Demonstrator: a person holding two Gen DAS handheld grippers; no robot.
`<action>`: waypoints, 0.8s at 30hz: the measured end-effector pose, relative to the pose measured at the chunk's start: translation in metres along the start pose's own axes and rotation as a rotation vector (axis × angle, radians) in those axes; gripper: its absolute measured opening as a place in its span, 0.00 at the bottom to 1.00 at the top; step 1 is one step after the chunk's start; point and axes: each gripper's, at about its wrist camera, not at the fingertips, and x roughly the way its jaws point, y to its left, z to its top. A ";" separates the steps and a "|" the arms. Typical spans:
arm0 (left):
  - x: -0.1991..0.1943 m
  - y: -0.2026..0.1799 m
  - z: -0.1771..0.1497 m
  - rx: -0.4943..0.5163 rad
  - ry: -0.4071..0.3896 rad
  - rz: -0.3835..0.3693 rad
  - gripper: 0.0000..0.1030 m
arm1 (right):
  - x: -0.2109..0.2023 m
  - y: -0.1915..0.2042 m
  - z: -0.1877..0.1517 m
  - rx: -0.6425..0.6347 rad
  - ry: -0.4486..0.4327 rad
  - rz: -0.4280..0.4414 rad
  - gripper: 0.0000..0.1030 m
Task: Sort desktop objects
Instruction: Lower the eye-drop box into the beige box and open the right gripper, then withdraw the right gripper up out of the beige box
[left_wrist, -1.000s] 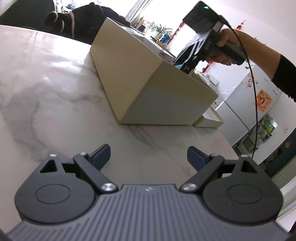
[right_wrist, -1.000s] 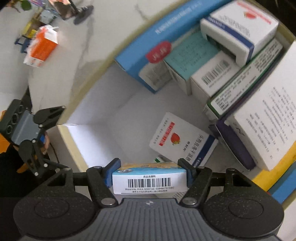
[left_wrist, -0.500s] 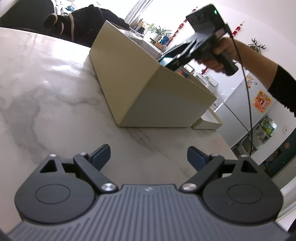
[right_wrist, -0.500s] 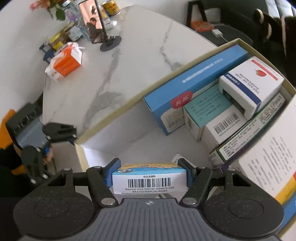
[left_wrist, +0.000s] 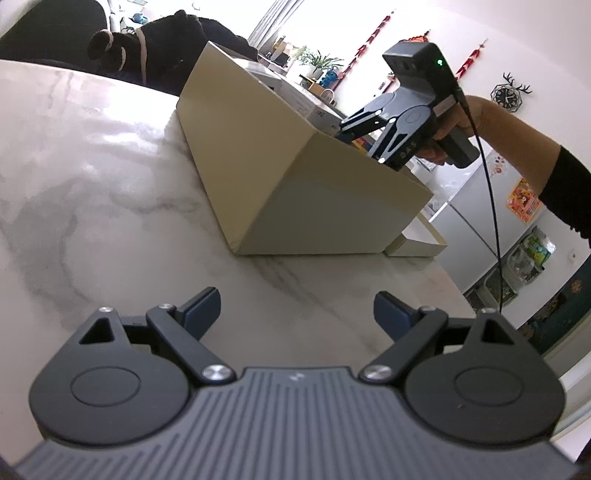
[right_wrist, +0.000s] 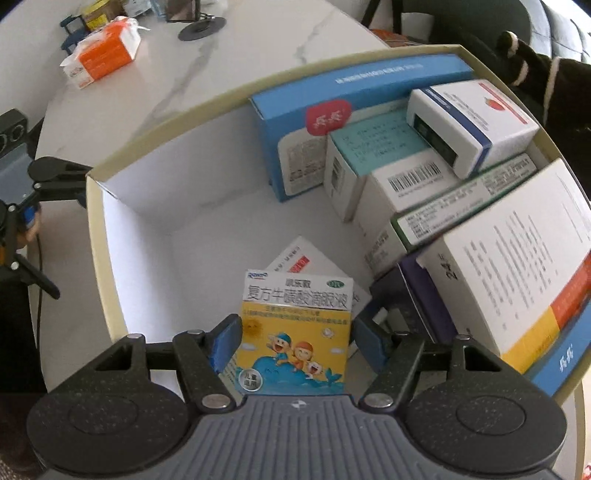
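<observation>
My right gripper (right_wrist: 295, 341) is shut on a small yellow eye-drop box (right_wrist: 295, 328) with cartoon children on its face. It hangs inside the cream storage box (right_wrist: 96, 236), over its bare white corner. A flat white medicine box (right_wrist: 295, 256) lies just beyond it. Packed along the far and right sides are a long blue box (right_wrist: 369, 81), a white box with a red mark (right_wrist: 476, 118) and a big white box (right_wrist: 517, 251). My left gripper (left_wrist: 295, 310) is open and empty, low over the marble table (left_wrist: 92, 177) in front of the cream box (left_wrist: 258, 147).
An orange tissue pack (right_wrist: 103, 51) and a round black stand base (right_wrist: 201, 27) sit on the far table. The cream lid (left_wrist: 417, 245) lies right of the box. A person's hand (left_wrist: 454, 125) and dark sleeve reach in from the right. A dark soft bundle (left_wrist: 147, 48) lies behind.
My right gripper has tipped down and sunk into the cream box. The yellow box now shows its printed face instead of its barcode end. The left gripper has stayed still.
</observation>
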 end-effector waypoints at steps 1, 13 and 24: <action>-0.001 -0.001 0.000 0.003 -0.002 0.005 0.89 | -0.002 0.000 -0.001 0.006 -0.010 -0.008 0.69; -0.031 -0.023 0.002 0.034 -0.088 0.047 0.93 | -0.064 0.030 -0.024 0.140 -0.229 -0.179 0.83; -0.063 -0.054 0.001 0.067 -0.168 0.157 0.99 | -0.108 0.101 -0.075 0.355 -0.533 -0.484 0.99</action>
